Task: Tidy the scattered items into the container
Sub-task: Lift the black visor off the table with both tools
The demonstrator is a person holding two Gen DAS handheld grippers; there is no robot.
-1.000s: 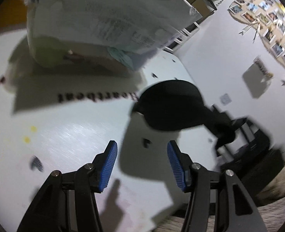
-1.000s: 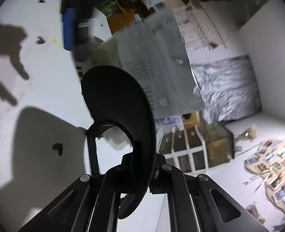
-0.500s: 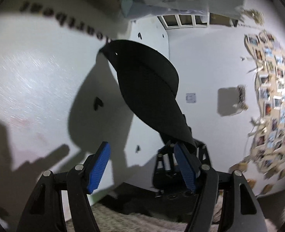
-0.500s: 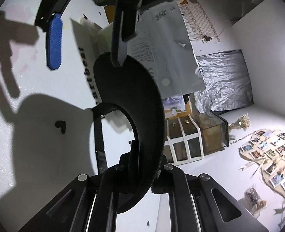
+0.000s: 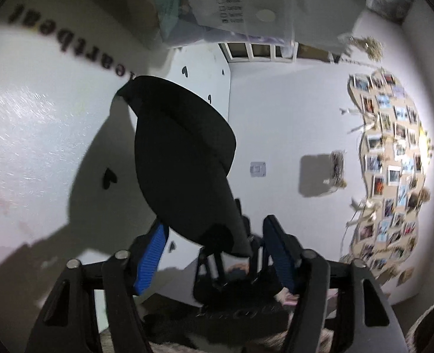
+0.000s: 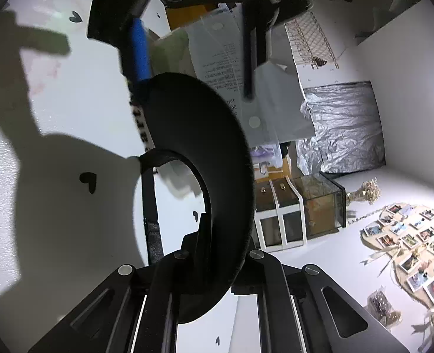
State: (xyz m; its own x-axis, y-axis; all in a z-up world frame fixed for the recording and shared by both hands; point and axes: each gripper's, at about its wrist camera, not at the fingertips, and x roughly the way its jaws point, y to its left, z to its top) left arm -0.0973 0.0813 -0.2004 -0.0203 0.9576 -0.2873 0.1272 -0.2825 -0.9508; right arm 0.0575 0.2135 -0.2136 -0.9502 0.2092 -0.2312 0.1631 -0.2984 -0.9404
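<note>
A black sun visor cap (image 6: 205,158) with a thin strap is held above the white table (image 6: 55,206). My right gripper (image 6: 214,264) is shut on the visor's brim, which hides its fingertips. In the left wrist view the visor (image 5: 184,158) hangs between the blue pads (image 5: 150,256) of my left gripper (image 5: 214,253), which is open around its lower end. The left gripper also shows at the top of the right wrist view (image 6: 193,47). A clear plastic bag with printed text (image 6: 225,67) lies on a box beyond the visor.
The table carries small black heart marks (image 6: 87,181) and the word "heartbeat" (image 5: 63,38). A glass-fronted white drawer unit (image 6: 299,214) stands past the table. A silver foil sheet (image 6: 340,126) and a photo collage (image 5: 393,170) are on the wall.
The left gripper has moved in toward the visor, so its open pads now flank the lower brim. The right gripper keeps its grip and has raised the visor slightly.
</note>
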